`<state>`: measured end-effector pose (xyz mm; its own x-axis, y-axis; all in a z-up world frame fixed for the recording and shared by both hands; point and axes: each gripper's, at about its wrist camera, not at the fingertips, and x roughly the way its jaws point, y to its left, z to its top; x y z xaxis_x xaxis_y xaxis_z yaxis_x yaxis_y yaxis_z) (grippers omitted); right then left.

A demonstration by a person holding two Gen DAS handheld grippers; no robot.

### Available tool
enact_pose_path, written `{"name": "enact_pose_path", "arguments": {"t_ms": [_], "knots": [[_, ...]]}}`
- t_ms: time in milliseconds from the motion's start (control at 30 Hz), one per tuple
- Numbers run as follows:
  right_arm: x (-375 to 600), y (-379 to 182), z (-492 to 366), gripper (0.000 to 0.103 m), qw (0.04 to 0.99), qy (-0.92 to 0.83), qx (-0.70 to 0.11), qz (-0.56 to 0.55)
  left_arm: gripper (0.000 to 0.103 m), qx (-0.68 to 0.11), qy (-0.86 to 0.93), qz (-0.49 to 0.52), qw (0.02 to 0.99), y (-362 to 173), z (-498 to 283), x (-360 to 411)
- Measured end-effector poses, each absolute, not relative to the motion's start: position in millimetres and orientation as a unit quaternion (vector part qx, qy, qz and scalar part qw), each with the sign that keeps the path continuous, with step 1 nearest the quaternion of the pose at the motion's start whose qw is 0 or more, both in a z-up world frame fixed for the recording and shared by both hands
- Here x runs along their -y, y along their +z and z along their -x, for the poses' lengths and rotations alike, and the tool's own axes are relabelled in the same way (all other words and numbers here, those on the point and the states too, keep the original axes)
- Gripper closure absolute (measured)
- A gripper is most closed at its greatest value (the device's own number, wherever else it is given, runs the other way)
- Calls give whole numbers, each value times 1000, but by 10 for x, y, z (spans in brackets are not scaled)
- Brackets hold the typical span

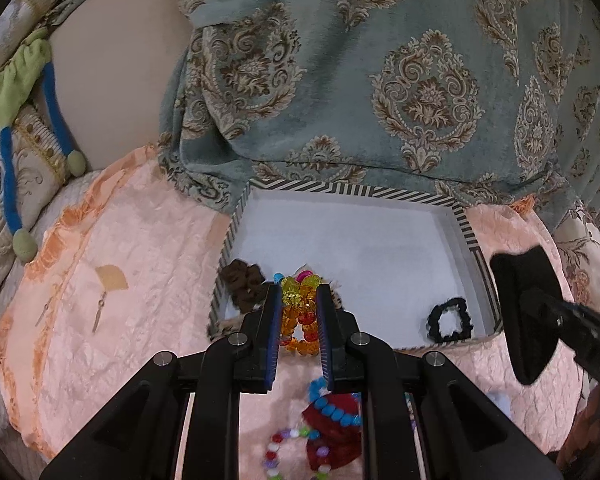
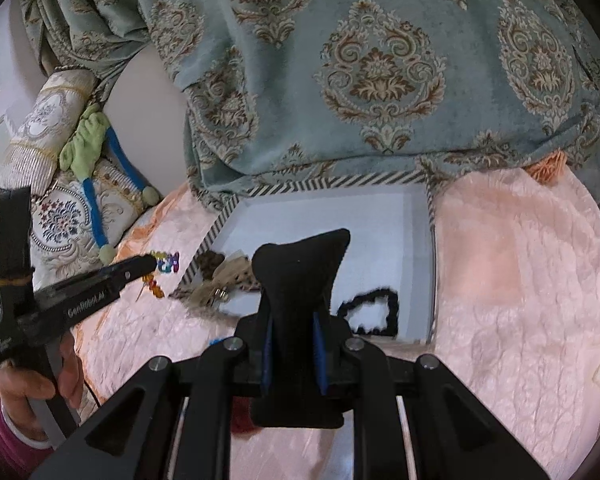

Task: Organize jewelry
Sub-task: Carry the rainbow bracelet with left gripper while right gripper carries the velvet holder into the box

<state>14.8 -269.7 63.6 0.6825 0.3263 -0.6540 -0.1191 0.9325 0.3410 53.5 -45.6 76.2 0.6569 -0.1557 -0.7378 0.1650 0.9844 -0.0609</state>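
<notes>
Left gripper [image 1: 299,300] fingers clenched on a bead bracelet [image 1: 300,312] of yellow, orange and red beads — poised over the near-left rim of the striped box [image 1: 466,226]. Right gripper [image 2: 294,320] fingers clamped on a black velvet stand [image 2: 300,276] — above the box's near edge. Black scrunchie [image 1: 450,320] inside, on the bedspread [image 1: 120,240].

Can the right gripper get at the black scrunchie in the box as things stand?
Probably not yet: the right gripper is shut on a black velvet stand, so its jaws are occupied. The black scrunchie lies uncovered in the striped box, just beyond it.
</notes>
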Motion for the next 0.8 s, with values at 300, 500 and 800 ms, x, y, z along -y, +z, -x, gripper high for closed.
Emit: {"name": "enact_pose_path", "arguments": {"t_ms": [300, 500, 800], "knots": [[2850, 514, -653, 84, 922, 94, -346, -144, 103, -409, -103, 11, 906, 661, -822, 768], [2926, 234, -854, 84, 918, 93, -362, -133, 103, -410, -101, -14, 906, 465, -994, 1027], [3019, 11, -1065, 84, 914, 70, -383, -113, 103, -421, -101, -35, 901, 121, -1186, 1290]]}}
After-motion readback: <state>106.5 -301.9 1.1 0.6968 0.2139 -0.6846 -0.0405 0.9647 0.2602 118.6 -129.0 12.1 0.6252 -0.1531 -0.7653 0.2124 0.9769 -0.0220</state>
